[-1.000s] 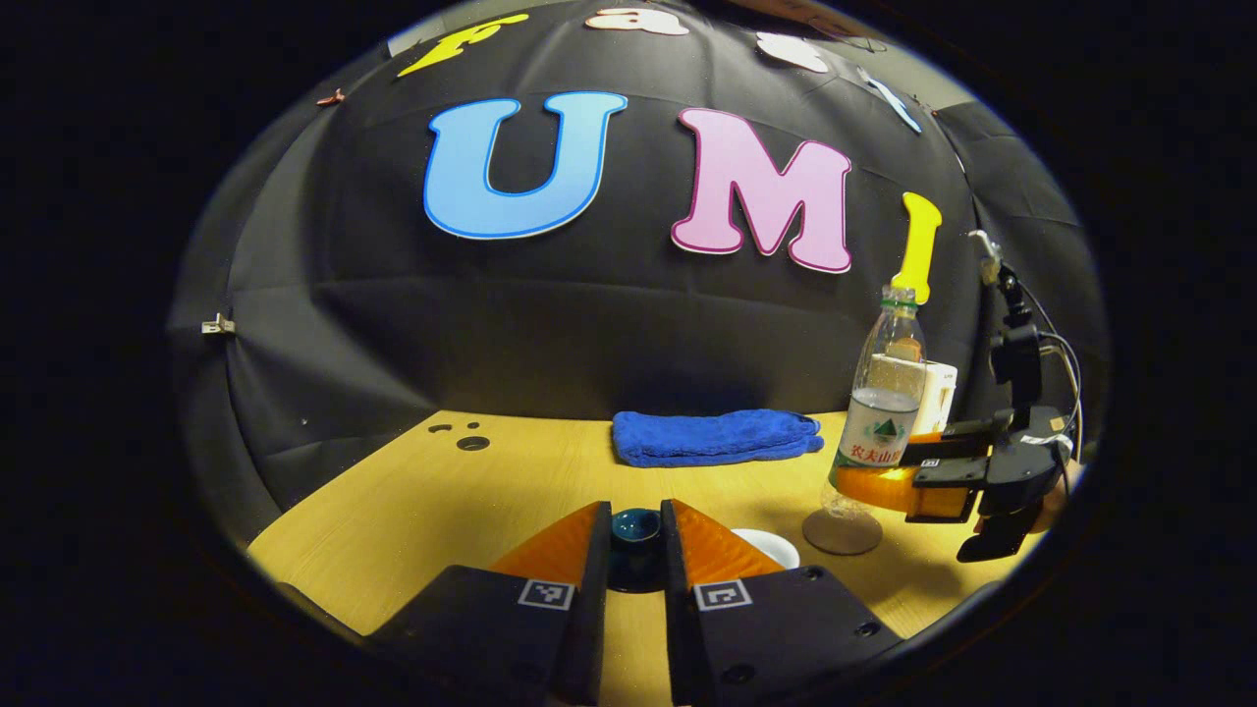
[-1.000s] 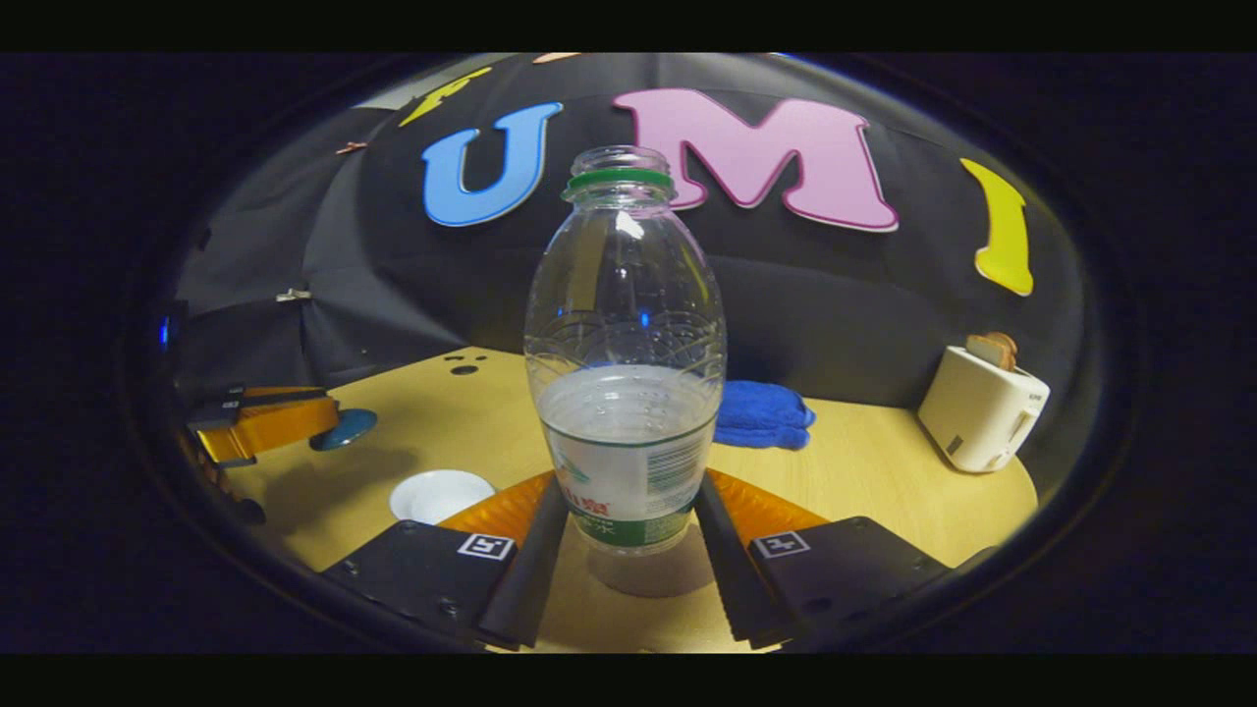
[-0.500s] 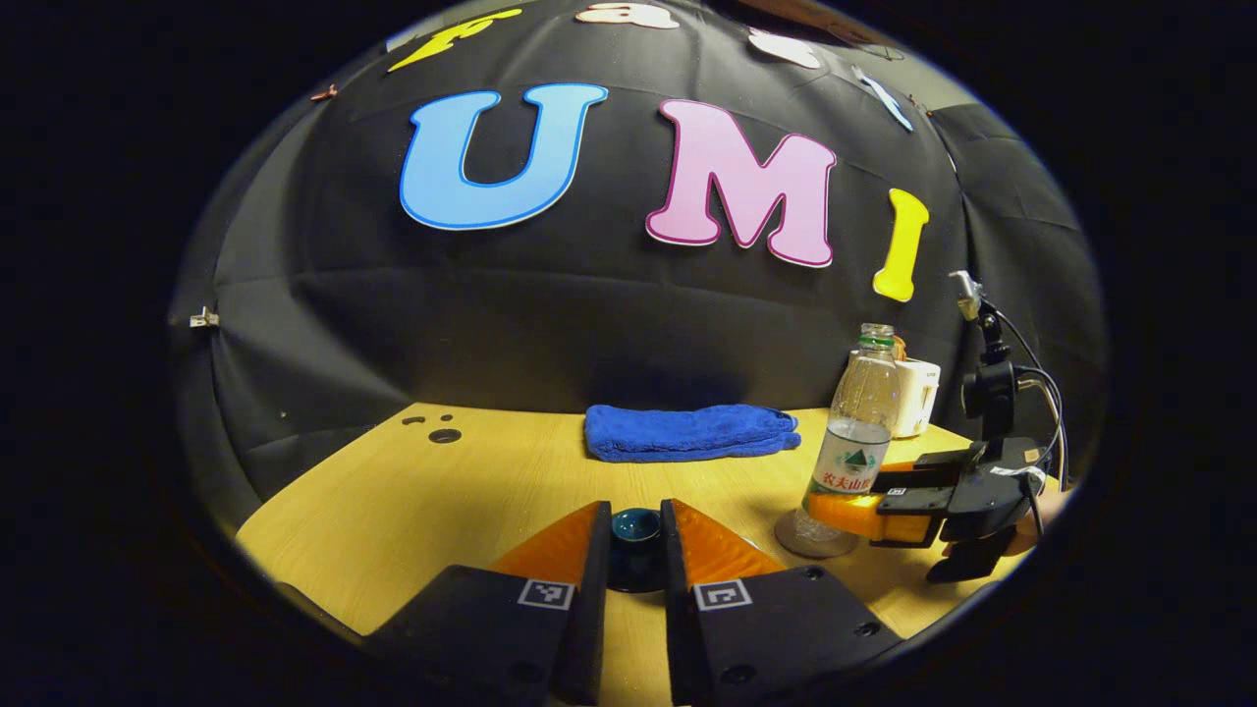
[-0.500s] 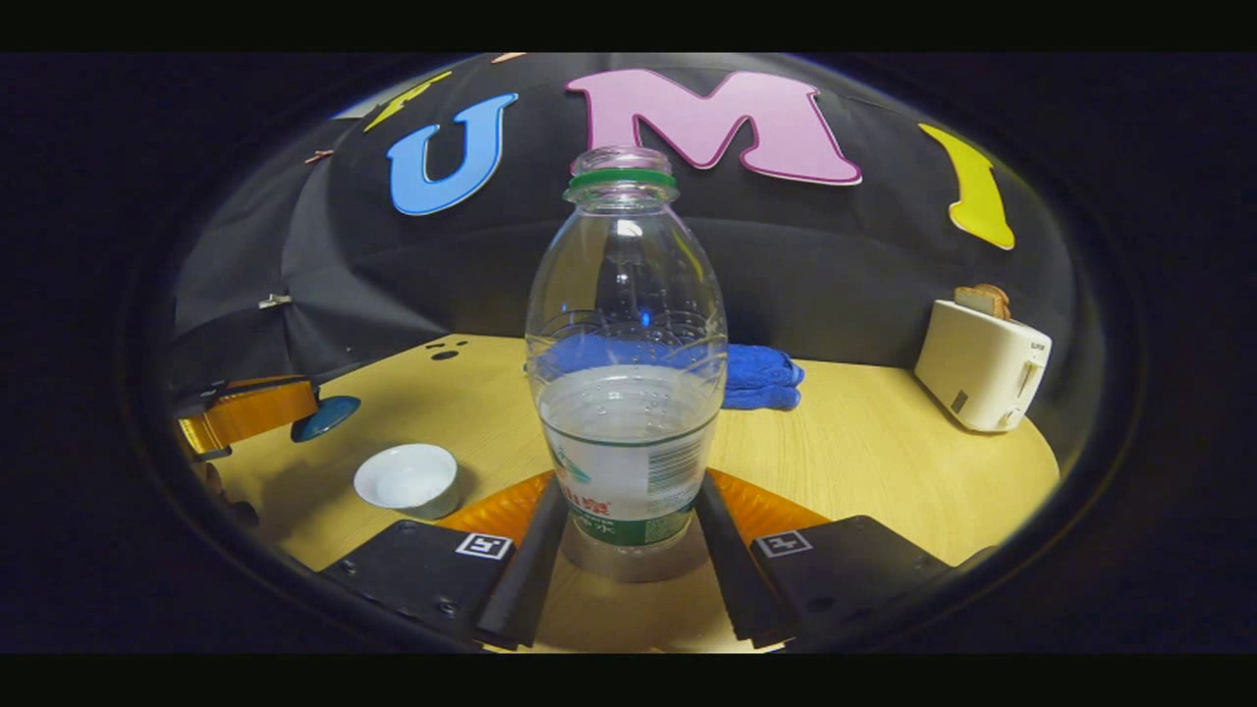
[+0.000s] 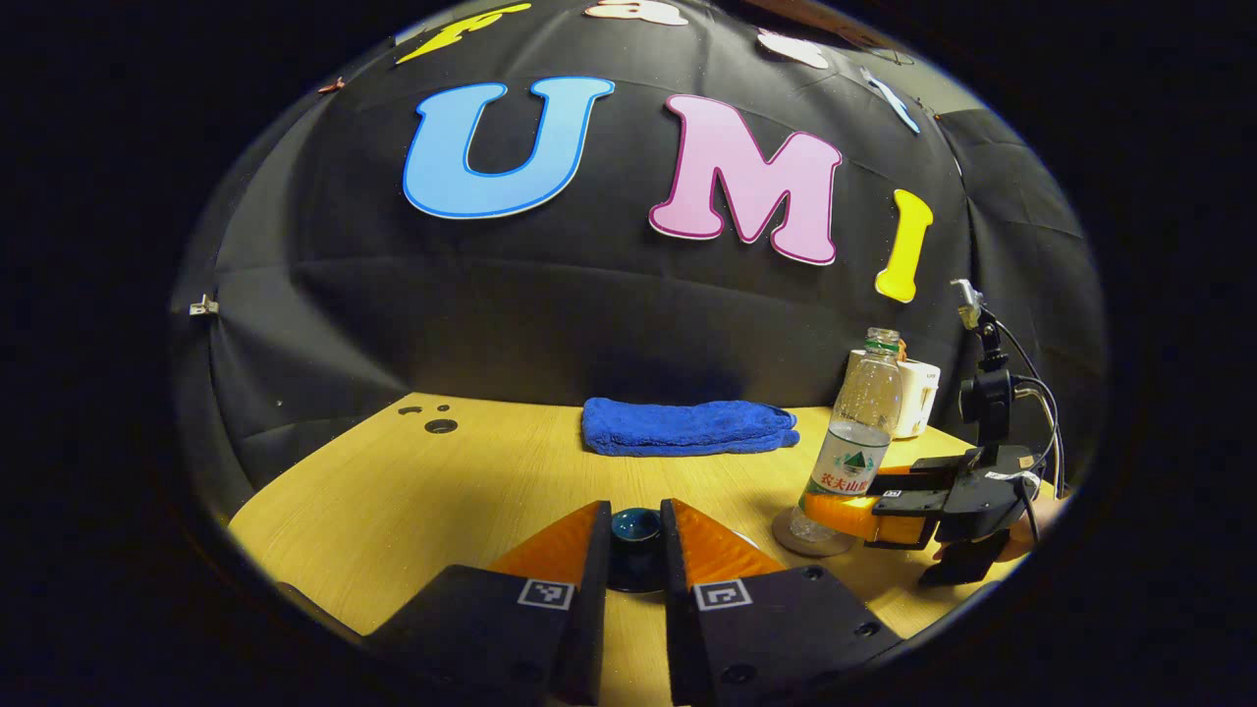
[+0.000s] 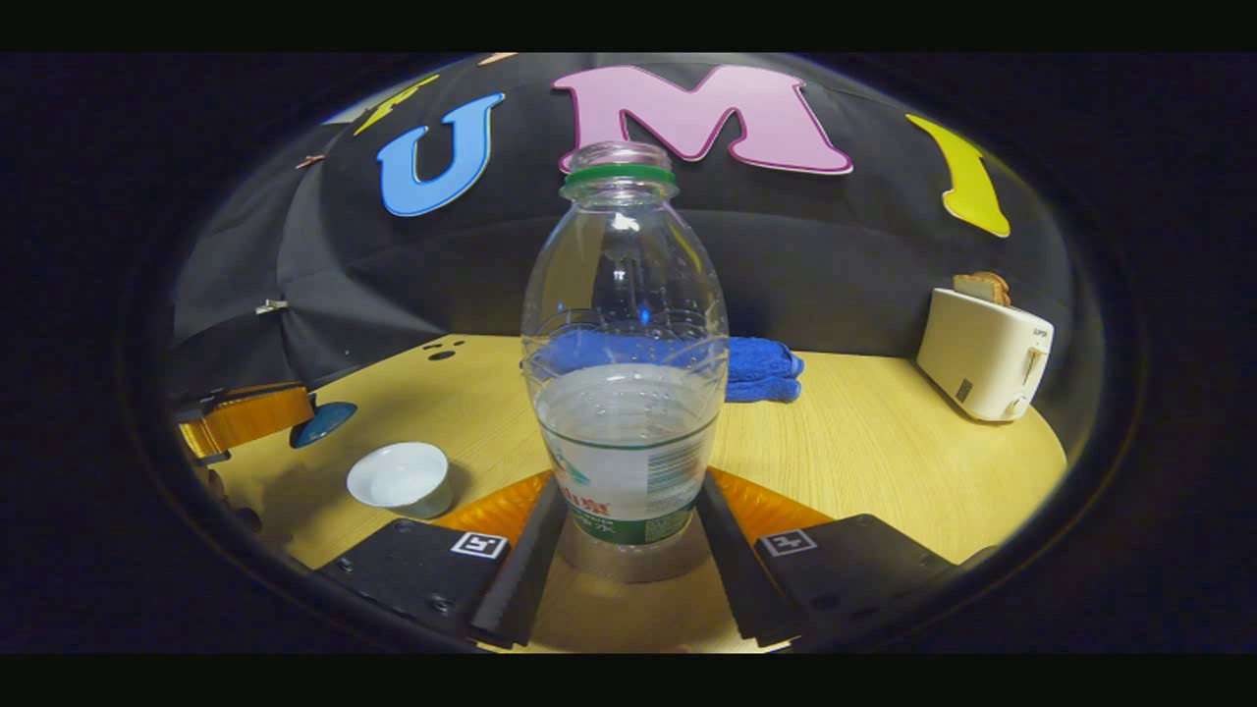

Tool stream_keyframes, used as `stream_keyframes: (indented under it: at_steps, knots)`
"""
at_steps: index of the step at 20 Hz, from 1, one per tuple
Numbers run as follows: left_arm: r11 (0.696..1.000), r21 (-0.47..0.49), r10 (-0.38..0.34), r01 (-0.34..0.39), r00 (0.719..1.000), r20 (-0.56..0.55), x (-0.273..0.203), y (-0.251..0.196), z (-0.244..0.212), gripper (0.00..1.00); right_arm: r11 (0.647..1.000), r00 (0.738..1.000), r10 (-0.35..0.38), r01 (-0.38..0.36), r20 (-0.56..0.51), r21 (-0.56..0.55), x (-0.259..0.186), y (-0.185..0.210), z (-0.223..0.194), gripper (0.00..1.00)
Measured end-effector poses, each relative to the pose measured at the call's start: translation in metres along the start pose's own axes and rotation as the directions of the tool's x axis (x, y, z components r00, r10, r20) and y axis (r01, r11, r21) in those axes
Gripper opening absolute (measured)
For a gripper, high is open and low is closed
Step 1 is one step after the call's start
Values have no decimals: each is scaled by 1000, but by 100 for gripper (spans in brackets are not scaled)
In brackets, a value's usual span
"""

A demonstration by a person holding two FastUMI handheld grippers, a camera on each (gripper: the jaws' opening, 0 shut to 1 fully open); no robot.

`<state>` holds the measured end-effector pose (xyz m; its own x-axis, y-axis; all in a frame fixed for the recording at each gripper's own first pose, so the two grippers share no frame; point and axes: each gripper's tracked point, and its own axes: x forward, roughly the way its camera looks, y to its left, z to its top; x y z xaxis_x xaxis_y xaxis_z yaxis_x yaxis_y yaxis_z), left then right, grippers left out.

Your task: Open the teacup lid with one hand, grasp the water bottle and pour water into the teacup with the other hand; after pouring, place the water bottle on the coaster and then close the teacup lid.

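Water bottle stands upright on the round coaster, and the right gripper has its fingers pressed against the bottle's lower sides, so the grip looks ready to be let go. Left gripper pinches the dark blue teacup lid by its knob and holds it off to the side of the uncovered white teacup on the counter, probably awaiting the closing step.
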<state>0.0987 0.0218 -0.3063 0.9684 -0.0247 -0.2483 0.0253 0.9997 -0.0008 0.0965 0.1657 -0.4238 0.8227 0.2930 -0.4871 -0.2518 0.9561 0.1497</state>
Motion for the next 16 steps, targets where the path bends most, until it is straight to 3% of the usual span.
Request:
stream_keyframes:
  at_steps: [2,5,6,7,8,12,16]
  knots:
    - [1000,-1,-6,6,1000,-3,3,-3,-1,27,1000,999,12,-12,-30,14,-1,2,-7,80]
    - [1000,-5,-28,28,1000,-6,6,-12,-4,31,998,999,27,-25,-47,55,-7,5,-13,87]
    - [999,-7,-36,36,999,-8,8,-16,-4,31,998,998,28,-25,-52,65,-11,5,-15,98]
    - [999,-9,-42,42,999,-9,9,-20,-5,31,997,998,28,-24,-56,69,-17,7,-17,91]
    - [999,-9,-49,49,999,-12,12,-23,-8,27,997,998,29,-24,-59,70,-24,7,-17,98]
    - [996,-29,-89,88,995,-42,20,-39,-22,31,995,998,31,-26,-59,95,-48,1,-17,98]
    - [996,-34,-82,80,995,-50,26,-44,-28,31,999,999,6,-4,-44,38,-65,-8,-10,98]
